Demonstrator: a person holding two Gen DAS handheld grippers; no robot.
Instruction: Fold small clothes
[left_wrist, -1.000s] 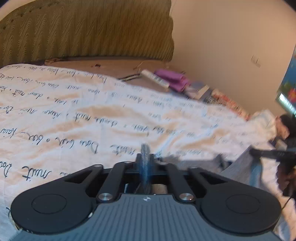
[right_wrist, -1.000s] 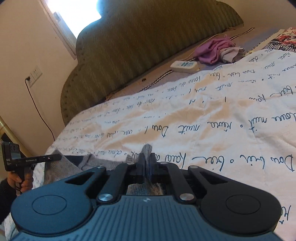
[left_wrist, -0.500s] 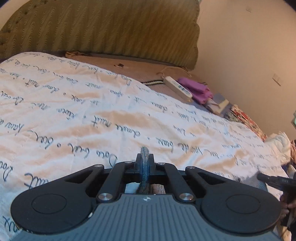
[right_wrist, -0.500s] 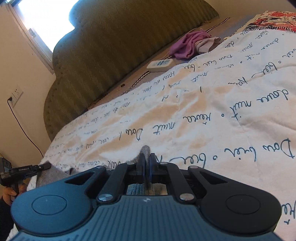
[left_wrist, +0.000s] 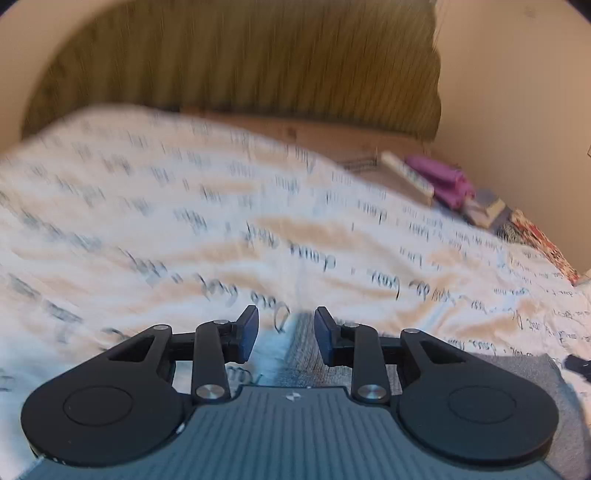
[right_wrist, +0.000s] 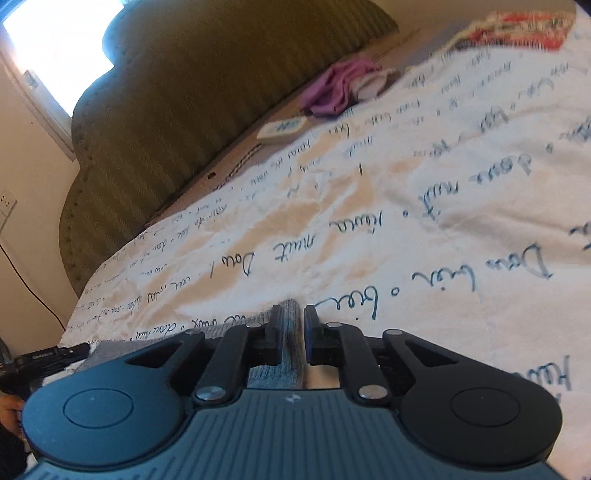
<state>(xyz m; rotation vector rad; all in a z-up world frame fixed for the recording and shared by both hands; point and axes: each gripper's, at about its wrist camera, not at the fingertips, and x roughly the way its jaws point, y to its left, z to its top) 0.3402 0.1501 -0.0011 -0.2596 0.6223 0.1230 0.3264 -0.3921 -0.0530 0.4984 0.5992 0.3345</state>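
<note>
Grey knit garment (left_wrist: 306, 354) lies on the bed, on the white bedspread (left_wrist: 184, 221) printed with handwriting, its edge laid flat toward the padded olive headboard (left_wrist: 240, 66). A second ago both hand-held grippers pinched this edge, with a ridge of fabric standing up between the closed jaws. Now the left hand-held gripper (left_wrist: 286, 332) is opening: its jaws stand clearly apart, and the grey cloth lies slack below and between them, touched by neither pad. The right hand-held gripper (right_wrist: 290, 334) is only starting to part. A narrow gap shows at each pad, and the fold of grey cloth (right_wrist: 288, 332) sits upright in the slot, seemingly loose rather than pinched.

My reading is that the carried edge has just been set down, so this fold is laid and both grips are letting go. The next step would call for drawing both tools clear without dragging the cloth.

As for orientation, the visible strip runs from one gripper across to the other, so the garment's long axis seems to lie crosswise to the direction both tools point, roughly parallel to the headboard. Most of it is hidden under the gripper bodies, so its full outline cannot be judged.
</note>
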